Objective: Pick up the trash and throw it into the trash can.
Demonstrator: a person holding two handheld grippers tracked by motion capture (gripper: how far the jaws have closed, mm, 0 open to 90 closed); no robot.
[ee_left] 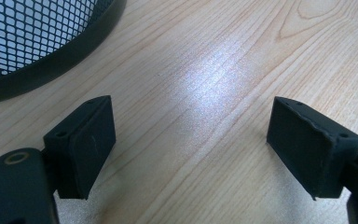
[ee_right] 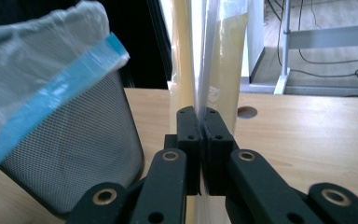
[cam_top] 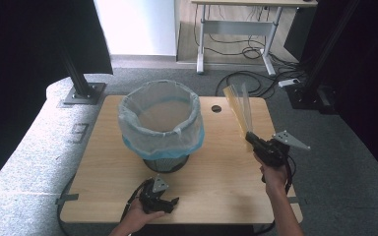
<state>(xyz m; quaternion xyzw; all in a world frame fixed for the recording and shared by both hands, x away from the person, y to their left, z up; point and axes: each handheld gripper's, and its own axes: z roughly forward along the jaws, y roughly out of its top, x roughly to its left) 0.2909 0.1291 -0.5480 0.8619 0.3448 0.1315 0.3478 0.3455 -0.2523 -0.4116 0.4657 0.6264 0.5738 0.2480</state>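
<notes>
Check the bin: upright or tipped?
Upright: the bin stands on its base on the table, liner folded over the rim, mouth facing up.

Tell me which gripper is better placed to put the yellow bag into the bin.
Right. The right gripper already holds the bag, raised beside the bin. The left gripper rests open and empty on the table.

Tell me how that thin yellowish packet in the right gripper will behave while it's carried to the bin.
The yellowish packet stands upright above the shut right gripper, so it seems fairly stiff. It looks thin and partly see-through, so probably light. Its glossy film might slip, since only the lower edge is pinched.
</notes>
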